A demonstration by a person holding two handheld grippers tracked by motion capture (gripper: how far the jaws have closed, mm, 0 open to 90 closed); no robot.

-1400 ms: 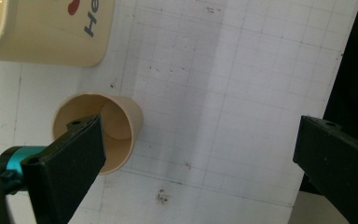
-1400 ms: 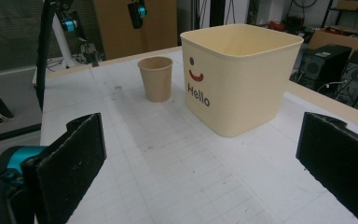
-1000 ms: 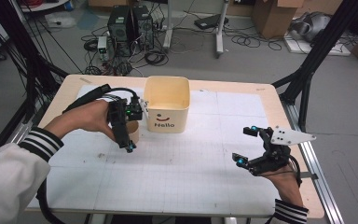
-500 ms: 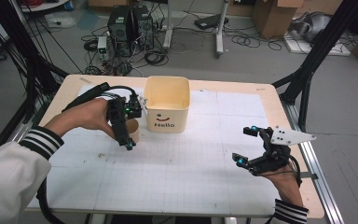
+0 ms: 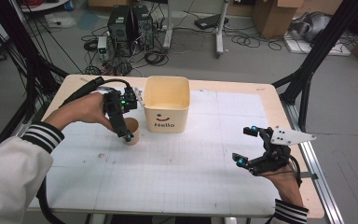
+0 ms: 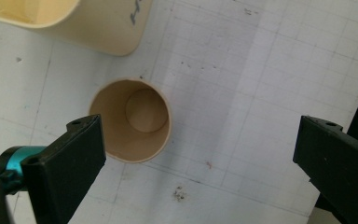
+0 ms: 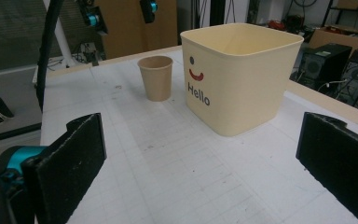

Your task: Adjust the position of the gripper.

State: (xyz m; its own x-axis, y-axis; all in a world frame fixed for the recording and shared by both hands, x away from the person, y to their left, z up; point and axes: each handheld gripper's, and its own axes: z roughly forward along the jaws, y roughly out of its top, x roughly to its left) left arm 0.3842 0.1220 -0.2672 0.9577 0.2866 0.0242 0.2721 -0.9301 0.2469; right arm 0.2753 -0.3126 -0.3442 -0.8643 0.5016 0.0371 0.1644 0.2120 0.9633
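Toward the far left part of the white gridded counter (image 5: 177,172), just beside the near left corner of the cream square plastic tub with the "Hello" face (image 5: 166,103), stands item one: a small tan paper cup (image 5: 131,131). It is upright and empty, mouth up, bare base visible down the inside in the left gripper view (image 6: 131,120). Its long axis runs vertical, rim to base, slightly tapered toward the bottom as seen in the right gripper view (image 7: 156,77). Whether cup and tub touch cannot be told; they are very close.

Item two: left gripper (image 5: 121,119), held above the cup and pointing down at it. Fingers wide open, nothing held. In its own view the cup sits off-centre, close to the left finger (image 6: 72,161) and well apart from the right one.

Item three: right gripper (image 5: 248,145), near the right edge of the counter, well apart from cup and tub. Fingers wide open, empty.

Risks, as a judgement:
- Descent from this offset could land the left finger on the rim, crushing or tipping the light cup.
- Closing unevenly would shove the cup sideways before the far finger arrives, perhaps against the tub.
- The tub wall crowds one side; a finger could catch it.
- Hard closure would buckle thin paper.
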